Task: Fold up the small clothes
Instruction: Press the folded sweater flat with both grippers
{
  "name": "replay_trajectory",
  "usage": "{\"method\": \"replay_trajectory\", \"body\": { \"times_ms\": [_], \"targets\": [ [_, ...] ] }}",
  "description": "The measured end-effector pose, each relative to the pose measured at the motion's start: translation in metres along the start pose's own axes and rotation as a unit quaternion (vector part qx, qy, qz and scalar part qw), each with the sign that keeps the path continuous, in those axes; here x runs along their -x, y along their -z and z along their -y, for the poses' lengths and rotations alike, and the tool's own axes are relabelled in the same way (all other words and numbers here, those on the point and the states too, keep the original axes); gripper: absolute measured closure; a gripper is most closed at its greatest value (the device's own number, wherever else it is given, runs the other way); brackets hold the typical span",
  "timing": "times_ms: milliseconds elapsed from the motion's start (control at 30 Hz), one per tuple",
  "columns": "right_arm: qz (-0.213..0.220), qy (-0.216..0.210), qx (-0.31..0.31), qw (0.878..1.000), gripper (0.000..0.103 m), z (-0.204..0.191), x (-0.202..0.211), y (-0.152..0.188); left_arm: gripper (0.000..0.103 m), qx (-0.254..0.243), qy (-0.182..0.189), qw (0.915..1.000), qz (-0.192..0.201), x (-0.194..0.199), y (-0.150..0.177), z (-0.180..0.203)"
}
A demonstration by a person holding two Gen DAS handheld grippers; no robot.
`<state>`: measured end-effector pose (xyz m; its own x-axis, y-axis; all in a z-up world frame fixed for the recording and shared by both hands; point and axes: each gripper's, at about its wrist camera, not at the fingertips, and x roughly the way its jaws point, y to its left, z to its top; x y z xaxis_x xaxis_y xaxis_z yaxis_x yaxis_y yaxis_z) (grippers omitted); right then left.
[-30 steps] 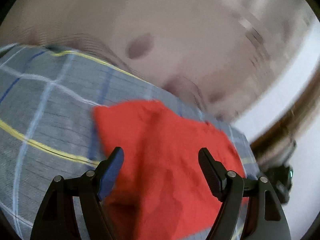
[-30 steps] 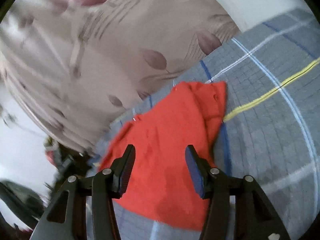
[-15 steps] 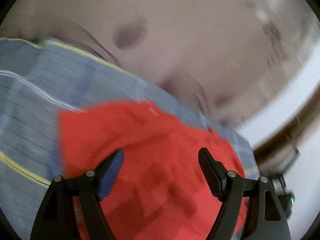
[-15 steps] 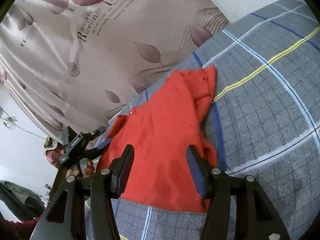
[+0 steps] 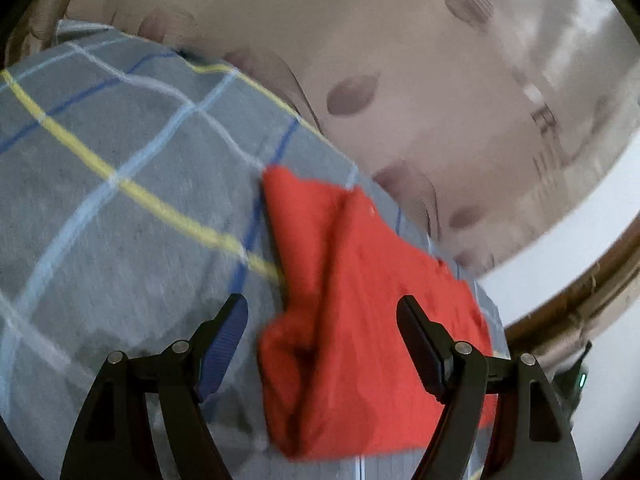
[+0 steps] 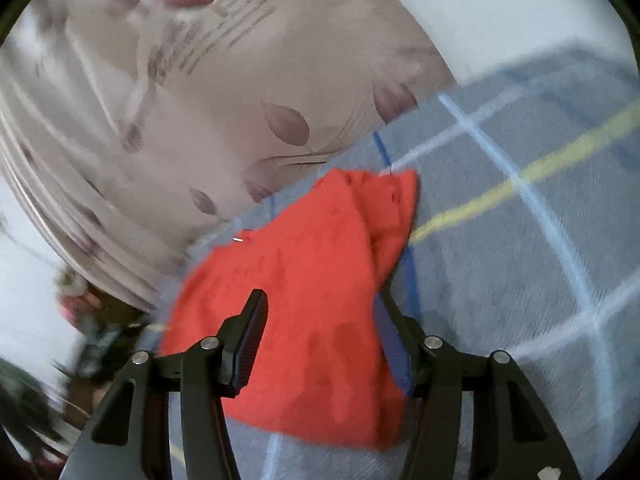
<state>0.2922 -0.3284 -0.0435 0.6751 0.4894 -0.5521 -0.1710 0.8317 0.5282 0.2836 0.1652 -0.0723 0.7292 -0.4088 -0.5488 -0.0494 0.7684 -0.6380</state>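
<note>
A small red garment (image 5: pixel 360 320) lies rumpled on a grey plaid bed cover (image 5: pixel 100 220), with one side folded over along its length. My left gripper (image 5: pixel 322 332) is open and hovers over the garment's near left edge, holding nothing. In the right wrist view the same red garment (image 6: pixel 304 292) lies near the bed's edge. My right gripper (image 6: pixel 320 340) is open above the garment's near part, with its right finger at the garment's folded right edge. Both views are blurred.
A beige curtain with a leaf print (image 5: pixel 400 80) hangs close behind the bed and also shows in the right wrist view (image 6: pixel 200 120). The bed cover (image 6: pixel 520 260) spreads to the right. Dark clutter (image 6: pixel 80 340) sits off the bed's left edge.
Both grippers have shifted over the garment and stay open. The left view swung right, so the garment now sits right of centre. The right gripper came lower and closer to the cloth.
</note>
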Motion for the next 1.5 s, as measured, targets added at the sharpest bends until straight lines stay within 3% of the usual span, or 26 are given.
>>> {"method": "replay_trajectory", "body": {
  "times_ms": [200, 300, 333, 433, 600, 700, 800, 900, 1000, 1100, 1167, 1267, 1333, 1400, 1500],
  "targets": [
    [-0.03, 0.068, 0.076, 0.994, 0.053, -0.014, -0.049, -0.048, 0.026, -0.03, -0.008, 0.9995, 0.004, -0.008, 0.018, 0.016],
    [-0.069, 0.089, 0.066, 0.991, 0.076, 0.001, -0.083, -0.061, 0.026, -0.023, -0.003, 0.9997, 0.003, -0.011, 0.017, 0.015],
    [-0.083, 0.087, 0.053, 0.991, 0.094, 0.007, -0.092, -0.062, 0.026, -0.022, -0.003, 0.9998, 0.003, -0.011, 0.017, 0.015],
    [-0.091, 0.081, 0.031, 0.992, 0.099, 0.019, -0.099, -0.058, 0.026, -0.02, 0.0, 0.9998, 0.004, -0.01, 0.017, 0.014],
    [-0.052, 0.093, -0.005, 0.994, 0.1, 0.041, -0.073, -0.049, 0.026, -0.016, 0.008, 0.9998, 0.007, -0.007, 0.017, 0.013],
    [-0.053, 0.107, 0.0, 0.993, 0.101, 0.042, -0.073, -0.048, 0.026, -0.015, 0.008, 0.9998, 0.007, -0.007, 0.017, 0.013],
    [-0.056, 0.074, 0.008, 0.996, 0.1, 0.037, -0.076, -0.048, 0.026, -0.015, 0.007, 0.9998, 0.007, -0.007, 0.017, 0.014],
    [-0.049, 0.092, 0.016, 0.994, 0.094, 0.029, -0.075, -0.051, 0.026, -0.015, 0.007, 0.9998, 0.007, -0.006, 0.017, 0.014],
    [-0.007, 0.124, 0.017, 0.992, 0.094, 0.022, -0.06, -0.055, 0.026, -0.014, 0.01, 0.9998, 0.008, -0.006, 0.016, 0.013],
    [0.027, 0.115, 0.045, 0.992, 0.093, 0.003, -0.047, -0.058, 0.026, -0.007, 0.014, 0.9995, 0.028, 0.003, 0.017, 0.012],
    [0.0, 0.101, 0.086, 0.991, 0.093, -0.014, -0.059, -0.057, 0.026, -0.037, 0.021, 0.9983, 0.04, 0.011, 0.014, 0.024],
    [-0.044, 0.123, 0.138, 0.982, 0.093, -0.024, -0.084, -0.049, 0.026, -0.109, 0.04, 0.9927, 0.031, 0.013, 0.005, 0.057],
    [-0.062, 0.142, 0.139, 0.978, 0.093, -0.02, -0.099, -0.041, 0.026, -0.141, 0.056, 0.9884, 0.011, 0.001, -0.006, 0.082],
    [-0.064, 0.152, 0.135, 0.977, 0.093, -0.013, -0.102, -0.033, 0.026, -0.143, 0.046, 0.9882, -0.028, -0.028, -0.021, 0.095],
    [-0.047, 0.145, 0.116, 0.981, 0.093, -0.005, -0.096, -0.03, 0.026, -0.094, 0.045, 0.9933, -0.05, -0.068, -0.049, 0.091]
  ]
}}
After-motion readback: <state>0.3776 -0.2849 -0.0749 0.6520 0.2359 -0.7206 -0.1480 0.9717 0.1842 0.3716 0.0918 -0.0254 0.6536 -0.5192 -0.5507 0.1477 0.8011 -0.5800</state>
